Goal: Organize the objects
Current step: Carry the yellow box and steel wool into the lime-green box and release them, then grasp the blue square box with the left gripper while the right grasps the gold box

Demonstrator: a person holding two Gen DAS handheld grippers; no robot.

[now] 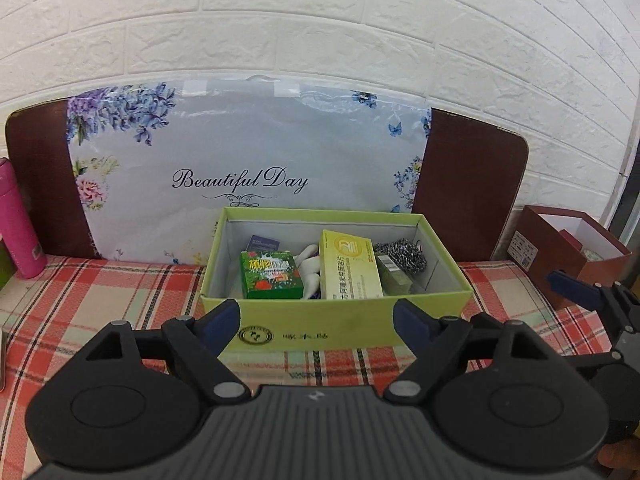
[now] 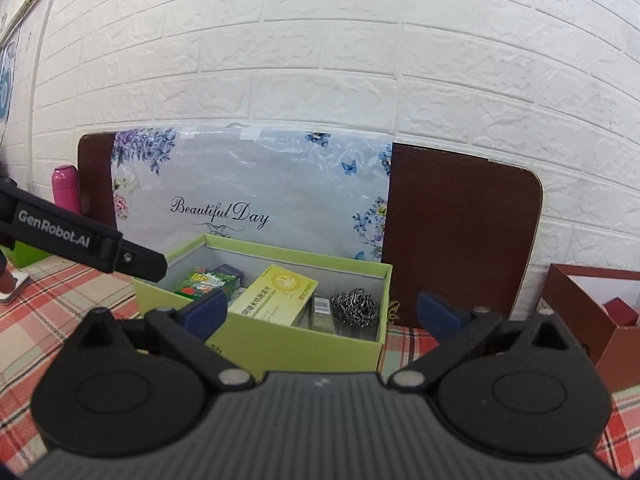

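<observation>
Claws: my left gripper (image 1: pixel 316 316) and right gripper (image 2: pixel 320 312) both hang spread and empty before the box.
Wall: white embossed brick (image 1: pixel 320 40) closes the room behind.
Surface: red plaid tablecloth (image 1: pixel 100 300); I judge it could bunch and drag if I push the box.
Backdrop: brown board (image 1: pixel 468 184) leaning on the wall, a floral "Beautiful Day" bag (image 1: pixel 240 152) in front of it.
Green box (image 1: pixel 332 324): open, central, already filled.
Red-brown box (image 1: pixel 568 256): open, well to my right.
Pink bottle (image 1: pixel 16 220): upright at far left.
Yellow carton (image 1: pixel 350 266): tilted inside; a careless claw could tip it.
Green packet (image 1: pixel 270 276): beside the carton.
Steel scourer (image 1: pixel 400 256): right end; its wire may snag my pads.
</observation>
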